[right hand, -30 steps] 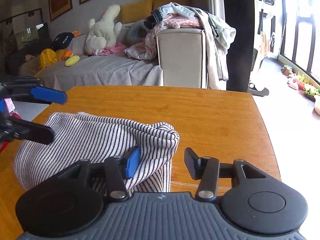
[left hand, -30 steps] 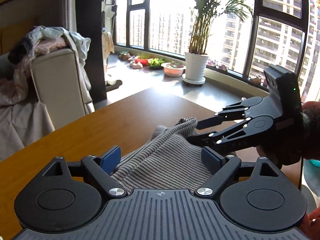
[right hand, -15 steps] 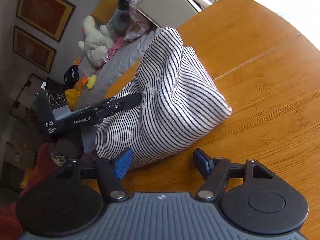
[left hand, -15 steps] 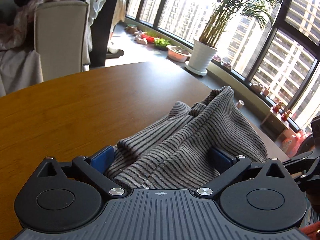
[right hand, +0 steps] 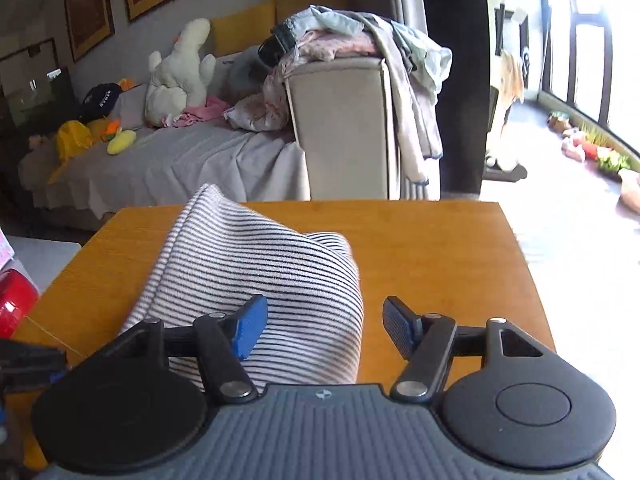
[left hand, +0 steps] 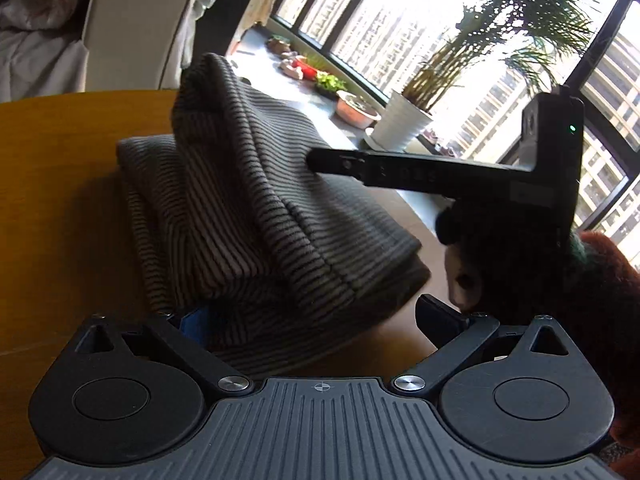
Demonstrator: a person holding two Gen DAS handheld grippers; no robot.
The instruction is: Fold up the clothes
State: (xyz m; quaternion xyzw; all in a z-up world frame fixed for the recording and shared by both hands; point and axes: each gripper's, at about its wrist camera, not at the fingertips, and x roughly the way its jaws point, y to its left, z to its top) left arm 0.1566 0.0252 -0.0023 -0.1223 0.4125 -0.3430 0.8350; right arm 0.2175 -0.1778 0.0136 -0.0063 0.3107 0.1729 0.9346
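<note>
The striped garment point(right hand: 256, 276) is lying bunched on the wooden table point(right hand: 440, 248), toward its left half in the right wrist view. Behind the table an armchair point(right hand: 344, 128) is standing, with a heap of clothes point(right hand: 360, 36) sitting on its top. Left of the armchair a sofa point(right hand: 160, 168) is carrying a plush toy point(right hand: 180, 72). In the left wrist view a potted palm point(left hand: 404, 120) is standing beyond the table by the windows point(left hand: 400, 28).
</note>
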